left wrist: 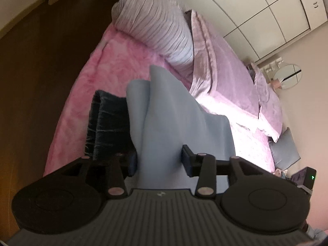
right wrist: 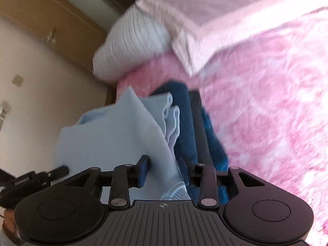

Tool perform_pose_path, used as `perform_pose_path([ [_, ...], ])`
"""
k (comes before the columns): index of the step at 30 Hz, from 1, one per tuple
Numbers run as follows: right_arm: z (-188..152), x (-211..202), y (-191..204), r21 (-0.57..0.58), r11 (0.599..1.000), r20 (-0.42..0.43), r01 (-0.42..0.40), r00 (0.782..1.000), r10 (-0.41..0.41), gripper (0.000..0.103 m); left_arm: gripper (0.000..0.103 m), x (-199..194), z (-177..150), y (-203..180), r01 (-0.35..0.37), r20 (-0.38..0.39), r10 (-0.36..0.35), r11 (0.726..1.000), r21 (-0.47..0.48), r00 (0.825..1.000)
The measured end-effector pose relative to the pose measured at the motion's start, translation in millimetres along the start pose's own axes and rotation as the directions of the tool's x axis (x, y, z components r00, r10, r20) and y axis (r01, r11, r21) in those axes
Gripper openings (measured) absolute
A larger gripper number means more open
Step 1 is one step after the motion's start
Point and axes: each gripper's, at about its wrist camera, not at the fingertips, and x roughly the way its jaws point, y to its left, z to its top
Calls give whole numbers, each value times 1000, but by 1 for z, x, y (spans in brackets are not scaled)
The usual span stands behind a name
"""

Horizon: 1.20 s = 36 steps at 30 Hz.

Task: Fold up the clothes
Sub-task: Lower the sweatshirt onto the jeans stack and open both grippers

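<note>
A light blue garment (left wrist: 168, 110) hangs bunched between the fingers of my left gripper (left wrist: 160, 160), which is shut on it above the pink bed. In the right wrist view the same light blue garment (right wrist: 114, 135) runs through my right gripper (right wrist: 164, 170), which is shut on it near a hem. A folded dark blue garment (left wrist: 108, 123) lies on the pink blanket (left wrist: 114, 65) behind the lifted cloth. It also shows in the right wrist view (right wrist: 184, 123), just beyond the fingers.
A ribbed pale lilac pillow (left wrist: 155, 24) and a folded lilac duvet (left wrist: 231, 82) lie further up the bed. White wardrobes (left wrist: 256, 6) and a round mirror (left wrist: 287, 76) stand beyond. A dark wooden floor (left wrist: 41, 61) is beside the bed. A grey cushion (left wrist: 285, 145) sits at the bed's far edge.
</note>
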Motion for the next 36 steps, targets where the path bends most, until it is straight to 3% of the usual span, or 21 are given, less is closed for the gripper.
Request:
perform_pose_path([
  [4,-3,-22,8,-48,998,75,42,996,-39,35,41,-25,2,0,-54,59,54,999,-4,997],
  [6,-6,-30,16,-76,996,100,57,994,-49,35,32,-40,6,-3,-86,95,85,996,-1,992],
  [9,-13,-39,37,-151,983,160,103,984,-78,35,11,-57,3,-25,-54,136,39,993,109,990],
  [12,-27,-37,58,-237,961,180,141,979,-99,35,10,-47,-11,-46,-47,83,29,974,220,996],
  [14,-40,-25,60,-256,950,164,179,976,-140,35,10,-28,-28,-50,-96,40,88,959,267,995],
  [18,-64,2,60,-294,925,133,240,969,-209,35,3,4,-61,-31,-212,53,205,943,258,977],
  [21,-71,27,59,-349,893,133,284,958,-253,35,3,10,-67,-19,-207,84,193,953,219,978],
  [23,-65,33,61,-358,886,134,295,955,-264,35,3,11,-63,-20,-213,85,199,952,219,976],
  [27,-51,23,59,-315,912,81,263,965,-250,35,2,1,-48,-23,-199,29,197,968,156,980],
  [29,-44,11,57,-285,927,102,242,970,-222,35,3,-14,-35,-27,-170,38,167,980,106,985],
  [32,-30,-3,56,-244,944,143,223,971,-192,35,6,-26,-14,-42,-175,108,158,969,172,981],
  [36,4,8,52,-230,940,179,251,961,-213,35,6,-9,16,-51,-227,149,197,947,227,969],
])
